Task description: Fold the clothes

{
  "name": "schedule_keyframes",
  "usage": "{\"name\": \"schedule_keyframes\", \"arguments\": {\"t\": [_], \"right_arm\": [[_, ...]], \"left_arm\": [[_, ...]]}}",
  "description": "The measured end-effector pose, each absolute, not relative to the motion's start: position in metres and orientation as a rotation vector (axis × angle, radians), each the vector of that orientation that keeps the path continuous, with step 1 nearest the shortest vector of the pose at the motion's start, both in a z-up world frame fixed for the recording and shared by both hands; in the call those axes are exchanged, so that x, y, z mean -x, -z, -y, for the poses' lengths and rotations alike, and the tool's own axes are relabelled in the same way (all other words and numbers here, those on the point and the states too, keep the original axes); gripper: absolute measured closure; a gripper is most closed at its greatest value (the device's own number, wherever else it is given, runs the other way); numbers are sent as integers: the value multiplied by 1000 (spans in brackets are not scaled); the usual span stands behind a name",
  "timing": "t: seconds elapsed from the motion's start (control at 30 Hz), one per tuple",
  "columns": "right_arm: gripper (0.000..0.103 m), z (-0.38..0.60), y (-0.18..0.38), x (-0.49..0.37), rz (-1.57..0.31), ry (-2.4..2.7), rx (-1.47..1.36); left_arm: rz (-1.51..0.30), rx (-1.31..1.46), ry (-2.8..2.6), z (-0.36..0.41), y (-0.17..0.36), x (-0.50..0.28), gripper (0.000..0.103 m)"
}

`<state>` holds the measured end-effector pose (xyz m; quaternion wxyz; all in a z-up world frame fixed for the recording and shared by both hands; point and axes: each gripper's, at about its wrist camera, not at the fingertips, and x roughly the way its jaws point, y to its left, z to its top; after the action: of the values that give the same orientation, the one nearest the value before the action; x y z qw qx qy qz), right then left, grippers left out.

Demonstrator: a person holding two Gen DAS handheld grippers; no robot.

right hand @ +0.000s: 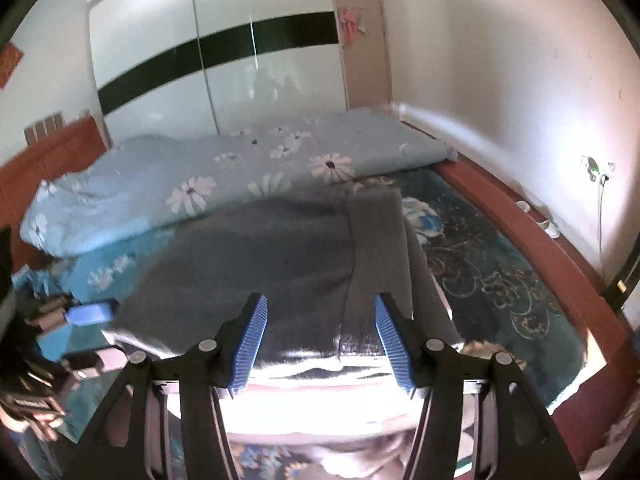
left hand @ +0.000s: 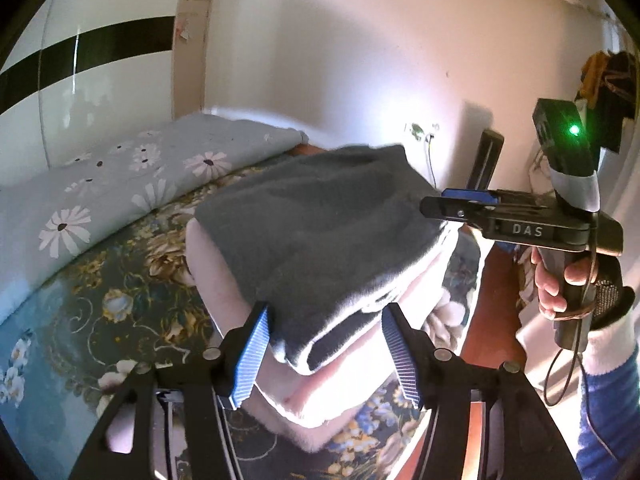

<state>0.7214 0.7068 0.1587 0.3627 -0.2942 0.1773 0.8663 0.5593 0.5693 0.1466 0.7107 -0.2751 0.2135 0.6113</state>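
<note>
A folded grey garment [left hand: 320, 216] lies on top of a folded pink garment [left hand: 304, 396] on the bed. My left gripper [left hand: 326, 332] is open, its blue-padded fingers [left hand: 252, 352] standing either side of the grey garment's near corner without clamping it. My right gripper [left hand: 460, 204], held by a hand [left hand: 552, 284], hovers at the stack's right side in the left wrist view. In the right wrist view the right gripper [right hand: 320, 328] is open over the near edge of the grey garment [right hand: 280, 260], with the pale pink garment [right hand: 320, 404] below. The left gripper [right hand: 88, 316] shows blurred at the left.
A light blue daisy-print quilt [right hand: 224, 176] is rolled along the far side of the bed. The dark floral bedsheet [right hand: 500, 264] lies bare to the right, bounded by the red-brown wooden bed frame [right hand: 532, 236]. A wardrobe [right hand: 216, 68] and a wall stand behind.
</note>
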Motion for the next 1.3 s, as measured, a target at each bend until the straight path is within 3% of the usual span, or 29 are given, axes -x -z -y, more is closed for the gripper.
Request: {"name": "schedule_keyframes", "arguments": {"t": [0.17,0.4,0.5,0.73,0.83,1.0,1.3], "right_arm": [[45,-711,-150,-724,-492,-2214,757],[42,-665,-169,-734,-375,-2232,639],[40,-647,-156,-734,-357,-2192,640],[37,-617,-131,-721,-337,-2170,665],[36,-607,-125,-715,-340,-2166,669],[19,-598,-120,-712,-367,-2159,675],[14,-573,-106,-720,-394,-2111,705]], "left_arm": [[-500,586,-1366,-566,-145,-566,42],[-400,600,-1347,-533,-153,-553,41],[-377,620,-1354,-518,-144,-549,38],[-355,614,-1380,-498,-127,-548,16],[-356,615,-1388,-494,-124,-549,12],[-341,609,-1398,-481,-121,-549,0],[-331,615,-1433,-457,-117,-548,0]]}}
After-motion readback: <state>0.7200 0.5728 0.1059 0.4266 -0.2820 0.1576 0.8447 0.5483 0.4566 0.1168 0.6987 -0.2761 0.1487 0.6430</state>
